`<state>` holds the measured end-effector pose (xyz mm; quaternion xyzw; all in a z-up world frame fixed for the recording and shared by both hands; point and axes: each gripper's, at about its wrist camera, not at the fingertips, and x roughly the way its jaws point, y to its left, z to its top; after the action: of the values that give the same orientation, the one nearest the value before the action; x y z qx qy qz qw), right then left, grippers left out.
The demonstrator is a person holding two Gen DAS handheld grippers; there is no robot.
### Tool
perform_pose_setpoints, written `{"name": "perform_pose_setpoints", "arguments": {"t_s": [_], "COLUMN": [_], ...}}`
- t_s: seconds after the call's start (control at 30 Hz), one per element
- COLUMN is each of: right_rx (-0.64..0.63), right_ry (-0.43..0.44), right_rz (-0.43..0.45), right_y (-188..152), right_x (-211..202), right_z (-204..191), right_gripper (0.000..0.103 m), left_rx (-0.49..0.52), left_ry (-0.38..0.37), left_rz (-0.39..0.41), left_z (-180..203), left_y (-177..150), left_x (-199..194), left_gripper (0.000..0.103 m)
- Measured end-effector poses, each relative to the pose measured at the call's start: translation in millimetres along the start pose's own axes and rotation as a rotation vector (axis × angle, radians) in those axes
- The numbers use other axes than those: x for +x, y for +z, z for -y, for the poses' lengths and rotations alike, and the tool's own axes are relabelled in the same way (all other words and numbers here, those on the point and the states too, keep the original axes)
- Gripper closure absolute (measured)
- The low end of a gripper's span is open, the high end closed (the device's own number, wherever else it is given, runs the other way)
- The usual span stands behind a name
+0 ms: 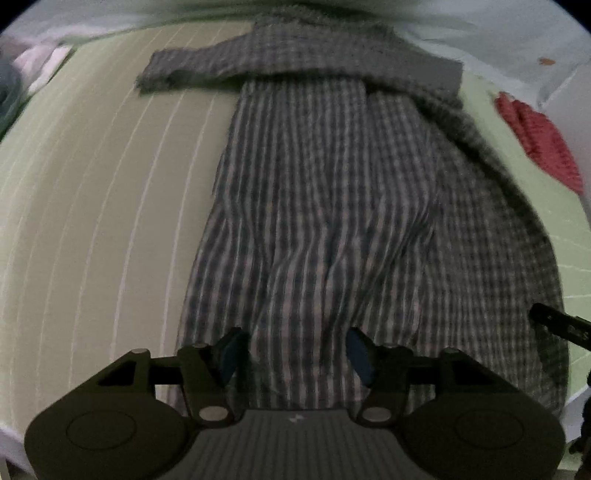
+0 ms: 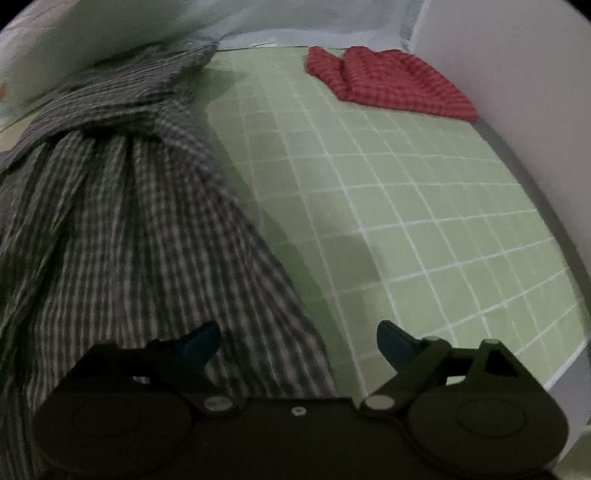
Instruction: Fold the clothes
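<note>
A grey checked shirt [image 1: 332, 206] lies lengthwise on a green grid mat [image 1: 92, 206], sleeves folded across its far end. My left gripper [image 1: 295, 354] is open, its blue pads over the shirt's near hem, holding nothing. In the right wrist view the same shirt [image 2: 122, 221] fills the left side. My right gripper [image 2: 299, 343] is open over the shirt's right near edge, one pad over cloth, the other over the mat [image 2: 424, 206]. The tip of the right gripper shows at the right edge of the left wrist view [image 1: 561, 325].
A folded red checked cloth [image 2: 388, 81] lies at the mat's far right corner, also seen in the left wrist view [image 1: 535, 140]. White fabric [image 2: 258, 18] lies beyond the mat's far edge. A pale wall [image 2: 517, 74] stands to the right. The mat's near right edge [image 2: 569, 362] drops off.
</note>
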<state>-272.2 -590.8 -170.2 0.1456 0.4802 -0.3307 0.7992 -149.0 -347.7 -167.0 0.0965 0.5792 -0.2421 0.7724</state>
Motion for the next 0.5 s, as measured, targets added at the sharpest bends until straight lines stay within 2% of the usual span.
{"name": "perform_pose_setpoints", "arguments": {"t_s": [0.07,0.13,0.27,0.37,0.4,0.43,0.5], "right_rx": [-0.007,0.0,-0.007,-0.018,-0.011,-0.004,0.003], "right_ry": [0.029,0.069,0.122,0.141,0.146,0.151,0.149], "right_rz": [-0.009,-0.023,-0.02,-0.015,-0.006,0.004,0.023], "right_y": [-6.1,-10.1,-15.1,-16.6,-17.0,-17.4,-19.4], "right_x": [-0.6,-0.3,-4.5,-9.6,-11.5,-13.5,-19.8], "right_z": [1.8,3.5,1.4,-2.5,-2.0,-1.4,-4.5], "right_gripper": [0.021,0.032,0.045,0.067,0.079,0.087,0.095], "left_rx": [-0.014,-0.016,-0.012,-0.01,-0.006,-0.003,0.002], "left_ry": [0.019,0.036,0.062,0.064,0.065,0.066,0.065], "left_rz": [-0.005,0.0,0.002,-0.002,-0.003,-0.004,-0.006], "left_z": [-2.1,-1.5,0.0,-2.1,-2.7,-3.3,-5.1], "left_y": [-6.1,-11.2,-19.0,-19.8,-19.4,-18.7,-18.0], "left_x": [0.7,0.0,-3.1,-3.1,-3.3,-3.5,-4.1], "left_gripper": [0.04,0.038,0.037,0.036,0.036,0.036,0.036]}}
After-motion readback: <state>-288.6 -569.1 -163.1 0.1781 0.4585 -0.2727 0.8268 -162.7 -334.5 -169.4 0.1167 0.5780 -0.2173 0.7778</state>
